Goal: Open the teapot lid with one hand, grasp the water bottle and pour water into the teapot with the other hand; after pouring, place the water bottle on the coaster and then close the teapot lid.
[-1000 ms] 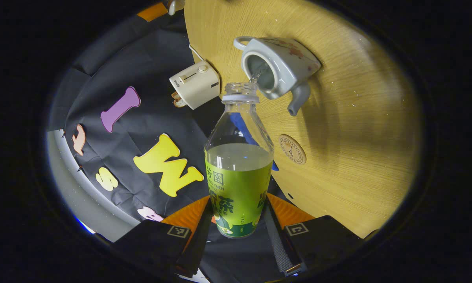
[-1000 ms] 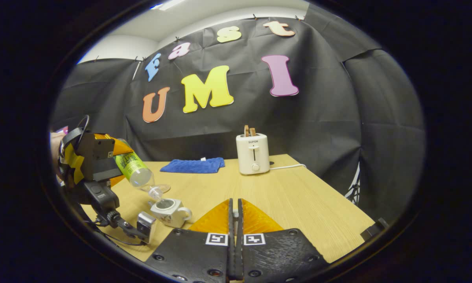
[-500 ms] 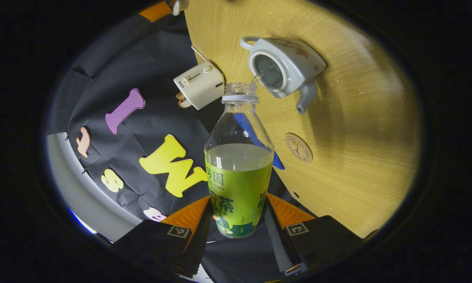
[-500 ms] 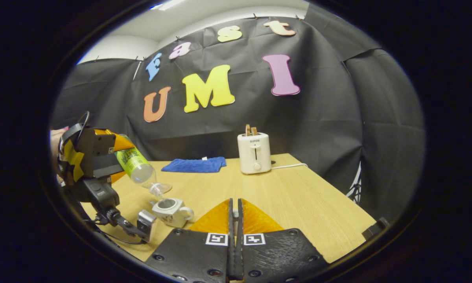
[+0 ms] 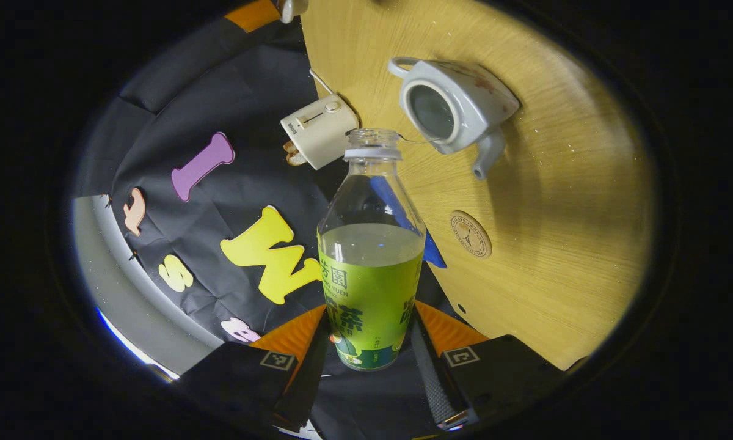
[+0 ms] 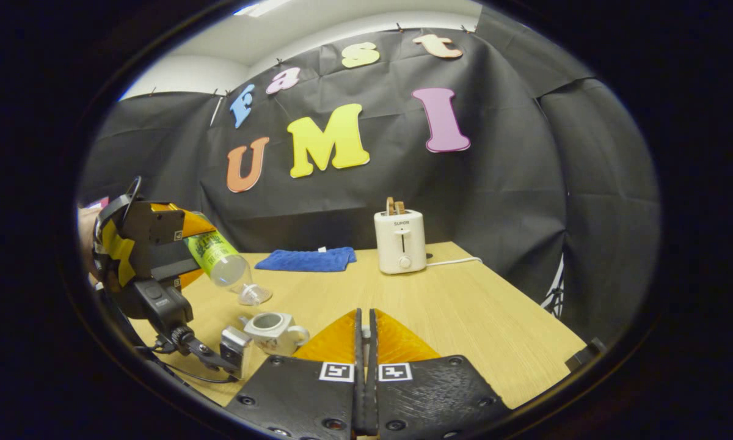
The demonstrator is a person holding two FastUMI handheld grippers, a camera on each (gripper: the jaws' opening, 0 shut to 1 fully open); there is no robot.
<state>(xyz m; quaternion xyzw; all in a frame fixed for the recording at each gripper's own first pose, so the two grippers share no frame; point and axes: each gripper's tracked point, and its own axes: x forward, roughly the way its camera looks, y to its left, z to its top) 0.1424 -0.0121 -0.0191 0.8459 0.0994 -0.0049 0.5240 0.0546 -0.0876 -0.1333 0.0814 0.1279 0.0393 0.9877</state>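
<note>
Pouring stopped; left gripper (image 5: 369, 342) tilts water bottle (image 5: 371, 256) less

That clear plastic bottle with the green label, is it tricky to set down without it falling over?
Probably a little. The clear plastic bottle with the green label looks tall and narrow, so it may tip if set down tilted. The liquid reaches only about halfway up, which likely keeps weight low. With no cap on, a tip would likely spill. The left tongs grip it at the label, where thin plastic may flex.
</note>
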